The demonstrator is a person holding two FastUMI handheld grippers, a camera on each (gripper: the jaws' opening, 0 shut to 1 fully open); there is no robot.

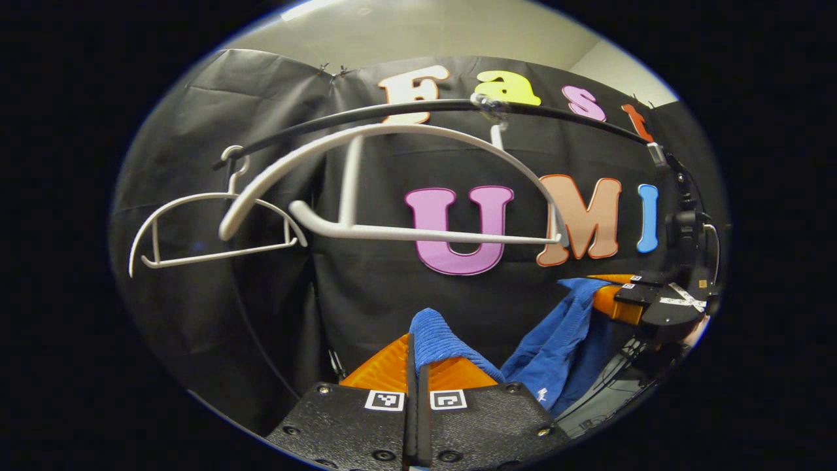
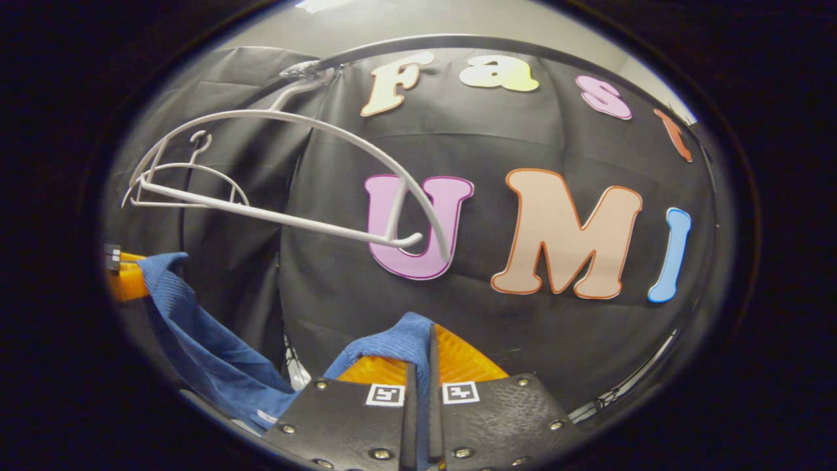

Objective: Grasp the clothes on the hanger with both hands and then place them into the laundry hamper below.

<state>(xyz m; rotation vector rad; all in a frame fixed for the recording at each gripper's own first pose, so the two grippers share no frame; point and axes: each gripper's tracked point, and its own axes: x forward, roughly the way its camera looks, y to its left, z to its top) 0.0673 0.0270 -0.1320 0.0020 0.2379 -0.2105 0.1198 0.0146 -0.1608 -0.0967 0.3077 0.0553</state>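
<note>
A blue garment (image 1: 556, 347) hangs slack between my two grippers, below a bare white hanger (image 1: 392, 190) on the black rail (image 1: 418, 110). My left gripper (image 1: 418, 360) is shut on one blue fold that bulges up between its fingers. Farther right in the left gripper view, the right gripper (image 1: 621, 297) holds the cloth's other end. In the right gripper view, my right gripper (image 2: 425, 356) is shut on a blue fold, and the garment (image 2: 203, 353) sags left to the left gripper (image 2: 124, 278). The bare hanger (image 2: 288, 176) hangs above.
A second bare white hanger (image 1: 209, 229) hangs farther left on the rail, also visible in the right gripper view (image 2: 189, 183). Black cloth walls the booth behind. A camera mount (image 1: 683, 226) stands at the rail's right end.
</note>
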